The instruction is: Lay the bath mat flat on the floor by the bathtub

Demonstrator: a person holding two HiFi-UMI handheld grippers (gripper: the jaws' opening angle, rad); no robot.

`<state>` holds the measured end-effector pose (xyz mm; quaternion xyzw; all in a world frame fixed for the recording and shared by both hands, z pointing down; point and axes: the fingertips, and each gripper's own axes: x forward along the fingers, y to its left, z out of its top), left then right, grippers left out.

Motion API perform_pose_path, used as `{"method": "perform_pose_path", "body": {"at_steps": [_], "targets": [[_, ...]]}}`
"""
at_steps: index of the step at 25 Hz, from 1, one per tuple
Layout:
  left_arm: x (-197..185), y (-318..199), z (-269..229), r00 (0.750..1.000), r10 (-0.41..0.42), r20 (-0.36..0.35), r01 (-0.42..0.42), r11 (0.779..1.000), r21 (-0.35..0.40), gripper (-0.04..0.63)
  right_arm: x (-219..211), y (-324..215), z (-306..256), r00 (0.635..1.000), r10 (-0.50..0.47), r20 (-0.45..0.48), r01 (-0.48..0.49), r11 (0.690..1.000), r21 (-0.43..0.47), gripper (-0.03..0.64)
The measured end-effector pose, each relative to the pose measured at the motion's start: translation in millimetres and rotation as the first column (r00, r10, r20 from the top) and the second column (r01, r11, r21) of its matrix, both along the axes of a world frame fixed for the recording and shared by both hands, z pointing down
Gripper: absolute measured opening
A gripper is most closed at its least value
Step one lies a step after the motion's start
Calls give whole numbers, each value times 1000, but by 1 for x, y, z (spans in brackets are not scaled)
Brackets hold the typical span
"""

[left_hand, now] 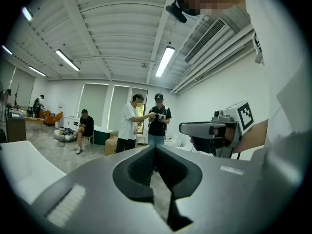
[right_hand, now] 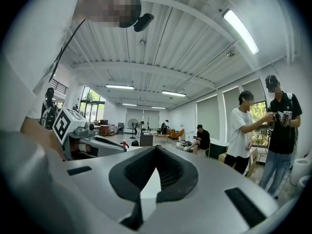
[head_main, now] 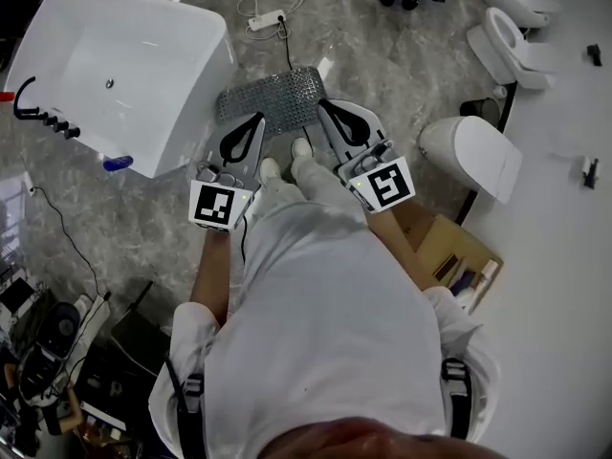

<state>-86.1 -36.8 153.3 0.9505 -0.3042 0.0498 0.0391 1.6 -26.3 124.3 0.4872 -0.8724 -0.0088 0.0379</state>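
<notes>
The grey textured bath mat (head_main: 273, 94) lies spread on the marble floor beside the white bathtub (head_main: 124, 65). The person's shoes (head_main: 287, 161) stand at its near edge. My left gripper (head_main: 258, 120) and right gripper (head_main: 324, 104) are held level above the mat's near part, side by side, both pointing forward. Both are shut with nothing between the jaws. In the left gripper view the shut gripper (left_hand: 156, 150) faces the room, with the right gripper (left_hand: 214, 130) beside it. The right gripper view shows its own gripper (right_hand: 155, 150) shut and the left gripper (right_hand: 83, 135) alongside.
A power strip (head_main: 266, 19) with cables lies beyond the mat. Toilets (head_main: 473, 151) (head_main: 512, 41) stand to the right, a cardboard box (head_main: 449, 251) nearer. Dark equipment (head_main: 57, 352) clutters the lower left. People (left_hand: 129, 126) (right_hand: 246, 130) stand farther off in the room.
</notes>
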Motion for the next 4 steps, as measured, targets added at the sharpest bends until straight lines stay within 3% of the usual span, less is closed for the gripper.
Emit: {"method": "perform_pose_path", "body": {"at_steps": [4], "targets": [[-14,7,-18,998,-54,-22,54,998,10,-2,-17,10,-9,999,-30,15,30,999,23,-2]]}}
